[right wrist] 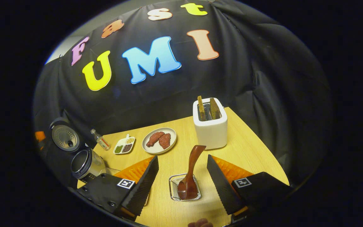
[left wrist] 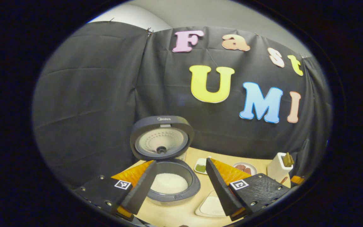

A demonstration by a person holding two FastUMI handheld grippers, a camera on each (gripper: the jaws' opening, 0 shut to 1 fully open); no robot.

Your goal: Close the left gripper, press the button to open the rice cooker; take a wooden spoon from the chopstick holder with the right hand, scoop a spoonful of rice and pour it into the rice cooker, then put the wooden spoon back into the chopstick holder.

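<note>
1. Left gripper fingers are standing wide apart, gripping nothing, hovering just near of the rice cooker.
2. Cooker lid is standing upright and open; white rice is showing in the pot.
3. Right gripper fingers are also spread wide and empty, flanking the chopstick holder.
4. Wooden spoon is sitting in that wire holder, bowl down, handle leaning toward the white toaster farther back on the counter.
</note>
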